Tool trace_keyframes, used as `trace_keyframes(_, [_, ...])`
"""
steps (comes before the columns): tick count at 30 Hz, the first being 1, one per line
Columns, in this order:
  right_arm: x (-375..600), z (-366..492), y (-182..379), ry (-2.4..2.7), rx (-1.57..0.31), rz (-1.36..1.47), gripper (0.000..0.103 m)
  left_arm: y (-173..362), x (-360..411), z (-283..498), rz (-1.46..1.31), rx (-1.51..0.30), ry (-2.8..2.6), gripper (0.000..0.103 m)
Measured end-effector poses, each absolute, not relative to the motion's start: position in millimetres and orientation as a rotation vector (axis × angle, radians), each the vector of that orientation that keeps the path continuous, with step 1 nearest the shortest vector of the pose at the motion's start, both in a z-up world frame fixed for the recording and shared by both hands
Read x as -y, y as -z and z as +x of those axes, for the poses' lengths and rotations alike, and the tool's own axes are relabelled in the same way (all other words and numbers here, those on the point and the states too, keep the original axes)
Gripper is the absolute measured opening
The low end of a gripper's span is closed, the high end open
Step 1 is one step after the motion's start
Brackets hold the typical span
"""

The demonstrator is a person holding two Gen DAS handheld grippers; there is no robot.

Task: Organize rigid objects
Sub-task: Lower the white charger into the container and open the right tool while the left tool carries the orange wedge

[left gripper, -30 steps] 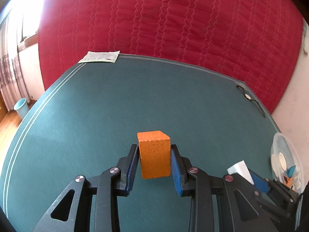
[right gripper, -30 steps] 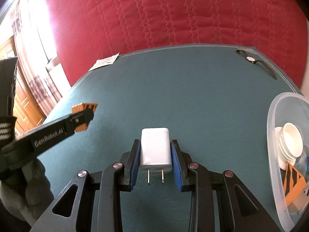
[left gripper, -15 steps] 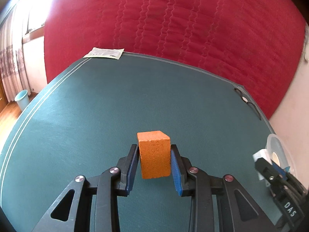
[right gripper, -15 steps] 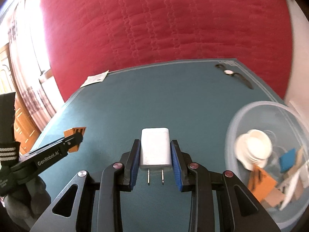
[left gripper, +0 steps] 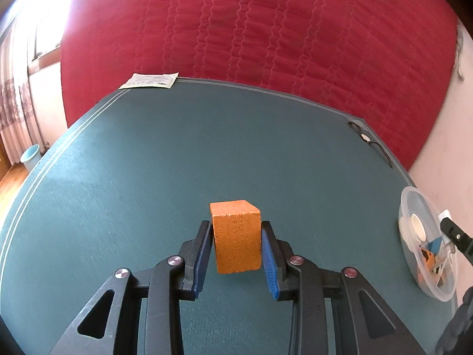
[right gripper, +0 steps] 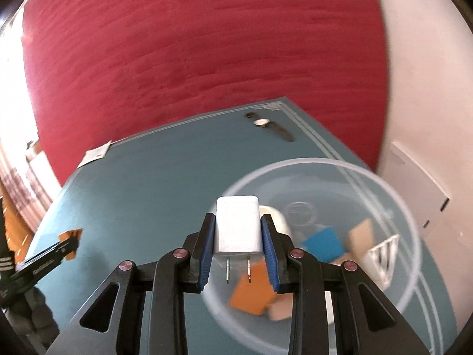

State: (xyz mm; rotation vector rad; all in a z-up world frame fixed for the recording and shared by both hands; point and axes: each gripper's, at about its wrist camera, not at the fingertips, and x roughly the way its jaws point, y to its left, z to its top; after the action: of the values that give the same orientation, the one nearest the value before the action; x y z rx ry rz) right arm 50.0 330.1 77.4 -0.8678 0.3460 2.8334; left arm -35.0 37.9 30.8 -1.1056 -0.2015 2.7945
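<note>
My left gripper (left gripper: pixel 236 247) is clamped on an orange block (left gripper: pixel 236 238), both blue pads pressed flat against its sides, and the block hangs clear above the green table mat (left gripper: pixel 147 177). My right gripper (right gripper: pixel 238 245) is closed on a white plug adapter (right gripper: pixel 238 224), prongs pointing back toward me, and it sits over the near-left rim of the clear plastic bowl (right gripper: pixel 408 216).

Taking that bowl as the marker: inside it lie a white round piece (right gripper: pixel 280 222), a blue card (right gripper: pixel 325 244), an orange card (right gripper: pixel 254 295) and some tan pieces, all blurred in the right wrist view. The adapter is above the bowl's opening, not resting in it. The orange block is well to the left of the bowl, out over the middle of the mat; in the left wrist view the bowl (left gripper: pixel 414 207) stands at the mat's right edge. Beyond the bowl, toward the far corner of the mat, lies a wristwatch (right gripper: pixel 266 124). Far left of the bowl, at the mat's back edge, is a small paper packet (left gripper: pixel 150 80). Behind everything hangs a red quilted cover (left gripper: pixel 266 29).
</note>
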Motion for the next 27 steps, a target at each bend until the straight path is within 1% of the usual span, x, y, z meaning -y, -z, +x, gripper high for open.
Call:
trace_keyframes(17, [-375.6, 71.8, -64.2, -2.742, -0.325, -0.851, 0.032, -31.1, -59.6, -20.2, -1.124, 0.136, -2.736, 0.034])
trace_keyframes(27, [-393.9, 106.6, -60.8, -2.696, -0.305, -0.793, 0.032, -43.4, -113.3, -17.5, -1.09, 0.023, -2.628, 0.034])
